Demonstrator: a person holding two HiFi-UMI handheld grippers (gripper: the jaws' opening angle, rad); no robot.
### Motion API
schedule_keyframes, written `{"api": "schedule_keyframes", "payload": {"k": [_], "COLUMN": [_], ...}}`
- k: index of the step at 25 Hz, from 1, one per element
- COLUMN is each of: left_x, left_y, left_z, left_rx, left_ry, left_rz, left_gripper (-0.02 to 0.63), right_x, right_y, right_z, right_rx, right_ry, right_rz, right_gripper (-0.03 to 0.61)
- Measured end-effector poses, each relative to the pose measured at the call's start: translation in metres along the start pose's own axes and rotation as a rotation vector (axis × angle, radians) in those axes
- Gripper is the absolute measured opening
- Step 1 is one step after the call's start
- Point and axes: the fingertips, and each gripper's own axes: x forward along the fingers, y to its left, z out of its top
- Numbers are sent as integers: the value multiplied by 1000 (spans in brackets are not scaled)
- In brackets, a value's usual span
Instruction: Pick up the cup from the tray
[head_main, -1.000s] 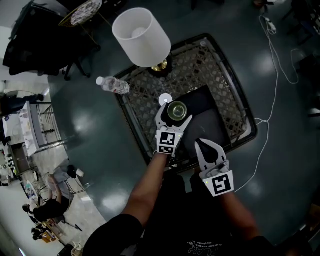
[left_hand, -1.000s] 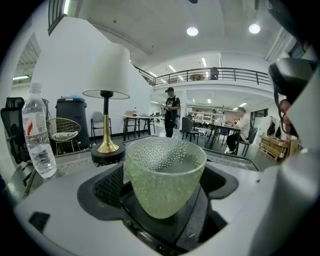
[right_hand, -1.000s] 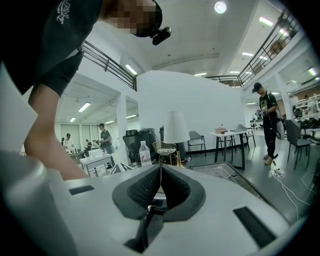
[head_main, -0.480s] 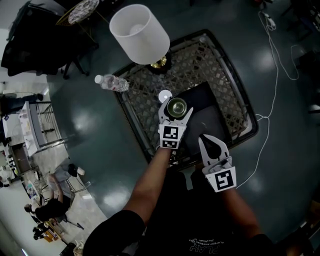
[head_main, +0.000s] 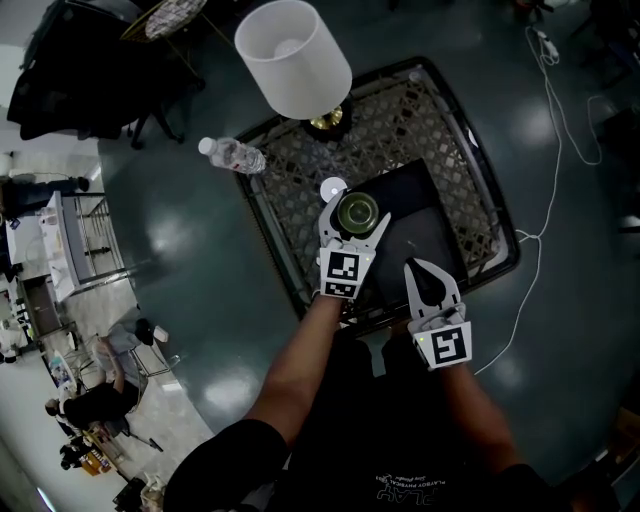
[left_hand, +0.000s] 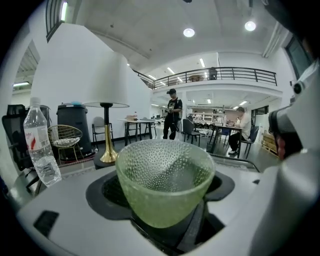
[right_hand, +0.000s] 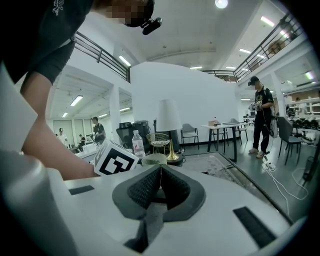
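A green dimpled glass cup (head_main: 356, 211) stands on the dark tray (head_main: 425, 205) near its left end. My left gripper (head_main: 354, 216) reaches over it with one finger on each side of the cup, and its jaws are closing. In the left gripper view the cup (left_hand: 165, 177) fills the gap between the dark pads; I see no firm press on it. My right gripper (head_main: 416, 270) hovers over the tray's near edge, to the right of the left one, shut with nothing in it; its pads (right_hand: 150, 187) meet.
The tray lies on a dark lattice-top table (head_main: 400, 120). A lamp with a white shade (head_main: 293, 65) stands at the table's far left corner. A water bottle (head_main: 232, 155) and a small white disc (head_main: 332, 186) are at its left. A cable (head_main: 545, 150) runs on the floor to the right.
The left gripper has slid forward so the cup sits deeper between its fingers, which have drawn closer together. The right gripper has hardly moved.
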Motion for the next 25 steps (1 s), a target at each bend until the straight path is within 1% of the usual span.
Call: {"api": "schedule_keyframes", "payload": {"k": [4,6,11,16,18,21,25], "left_x": [-20,-33,-67,-106,-124,-150,-180], "left_y": [2,0,-12,-21,-21,-22,-22], "left_z": [16,26,46,60,64,69,77], "left_rx": [-79,-83,-65,15,33,31,37], "left_ry": [-26,-40,-69,-79,-81,-88,-101], "left_rz": [6,8,-10,-25,-26,-36,-40], "left_gripper": [397,397,397,397,397,397,397], "right_x": [0,-2,-4,0,1,2,5], "right_y": [1,0,2,21,31,43,60], "right_z": [7,14,28,38,45,59,79], "right_rx": [-26,-37,-53,-98,-115,-151,-137], "right_ry": [-17,-33,-70,-97,-112,-137,-182], "right_rz": [-10,-19,-27,19,30,29,34], "right_gripper": [11,11,11,11,11,11,11]}}
